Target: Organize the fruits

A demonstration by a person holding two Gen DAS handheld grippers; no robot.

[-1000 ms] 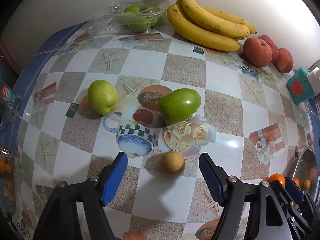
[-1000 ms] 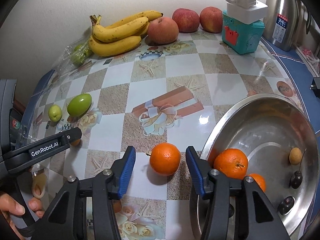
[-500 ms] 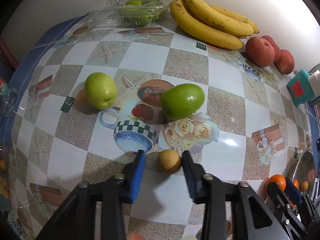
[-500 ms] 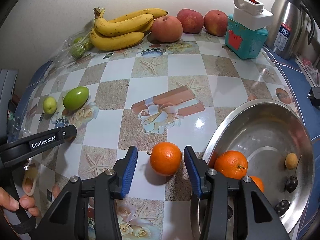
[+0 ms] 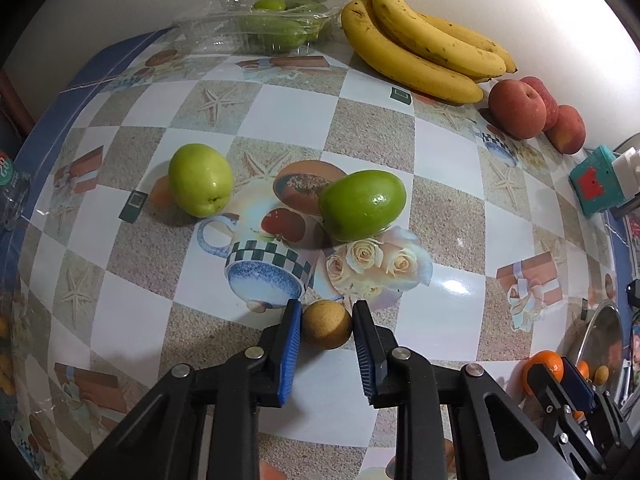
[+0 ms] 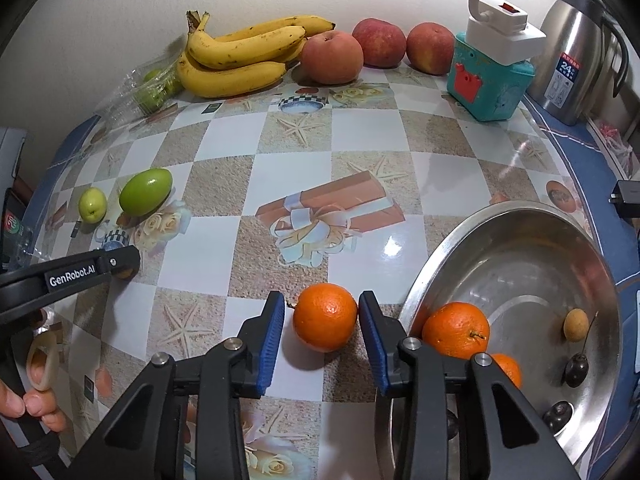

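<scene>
My left gripper (image 5: 326, 326) is shut on a small tan round fruit (image 5: 326, 329) that rests on the patterned tablecloth. Two green fruits, a round one (image 5: 200, 179) and an oval one (image 5: 362, 205), lie beyond it. My right gripper (image 6: 322, 318) is open, its blue pads on either side of an orange (image 6: 325, 317) on the cloth, with a small gap on the left. A steel bowl (image 6: 452, 240) to the right holds two oranges (image 6: 456, 330), a tan fruit (image 6: 575, 324) and dark cherries (image 6: 576, 368).
Bananas (image 5: 420, 44), red peaches (image 5: 518, 109) and a clear box of green fruits (image 5: 264, 26) line the back wall. A teal box with a white plug (image 6: 490, 76) and a steel kettle (image 6: 576, 52) stand at the back right.
My left gripper moved forward and closed from wide open onto the tan fruit. My right gripper narrowed a little around the orange.
</scene>
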